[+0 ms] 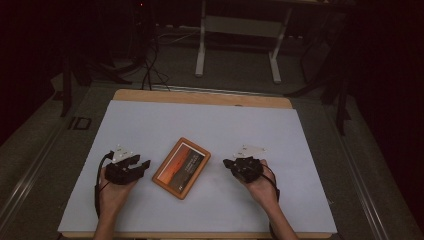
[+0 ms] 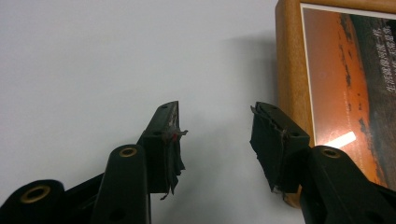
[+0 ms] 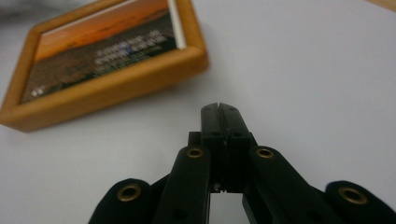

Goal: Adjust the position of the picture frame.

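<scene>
The high view looks down from above the table (image 1: 150,125); both gripper views sit low and close, sharing the framed picture (image 1: 181,167).

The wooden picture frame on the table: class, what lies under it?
The picture frame lies flat on the white sheet that covers the table. Whatever sits directly beneath it is hidden by the frame itself.

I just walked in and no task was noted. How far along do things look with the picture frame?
Nothing looks done: the wooden picture frame lies flat, face up, on the white table cover. Nothing is in hand: the left claw is open beside its edge, the right claw shut and apart. Any grasp remains.
</scene>
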{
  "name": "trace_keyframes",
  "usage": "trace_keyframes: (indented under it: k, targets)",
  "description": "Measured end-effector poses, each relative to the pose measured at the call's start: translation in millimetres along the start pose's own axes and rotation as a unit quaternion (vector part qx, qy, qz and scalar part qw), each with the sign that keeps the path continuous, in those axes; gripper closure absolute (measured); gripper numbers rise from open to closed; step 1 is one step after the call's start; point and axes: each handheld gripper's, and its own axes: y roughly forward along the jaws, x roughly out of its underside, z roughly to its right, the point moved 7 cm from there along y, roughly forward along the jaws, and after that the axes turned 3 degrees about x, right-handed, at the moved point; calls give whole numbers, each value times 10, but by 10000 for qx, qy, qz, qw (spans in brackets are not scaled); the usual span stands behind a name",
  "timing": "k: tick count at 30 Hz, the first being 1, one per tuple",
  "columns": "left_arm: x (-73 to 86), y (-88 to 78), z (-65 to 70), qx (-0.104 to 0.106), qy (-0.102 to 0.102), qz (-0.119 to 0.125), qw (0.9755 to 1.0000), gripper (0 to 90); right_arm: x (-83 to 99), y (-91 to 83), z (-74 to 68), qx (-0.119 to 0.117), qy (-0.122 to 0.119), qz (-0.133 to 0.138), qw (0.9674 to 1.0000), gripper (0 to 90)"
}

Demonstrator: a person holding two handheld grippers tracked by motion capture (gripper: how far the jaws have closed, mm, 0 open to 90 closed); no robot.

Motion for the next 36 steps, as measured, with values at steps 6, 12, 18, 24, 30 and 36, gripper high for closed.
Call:
trace_keyframes:
  k: [6, 12, 18, 24, 30, 36]
  targets:
    - [-3, 2, 21, 187, -23, -15, 9998, 523, -76, 128, -182, -209, -58, -11, 9998, 900]
    - [-17, -4, 38, 217, -2, 31, 9998, 522, -103, 199, -299, -341, -95, -46, 9994, 880]
    - [-56, -9, 130, 548, 35, 55, 9985, 499, -90, 270, -357, -481, 142, -135, 9987, 639]
    - [-93, 18, 246, 786, 152, -72, 9968, 427, -97, 295, -409, -647, 407, -259, 9967, 417]
    - [-98, 108, 345, 1052, 240, -352, 9935, 335, -124, 355, -443, -717, 649, -426, 9944, 311]
    - [-92, 169, 383, 1272, 194, -455, 9906, 268, -148, 446, -499, -835, 897, -490, 9912, 258]
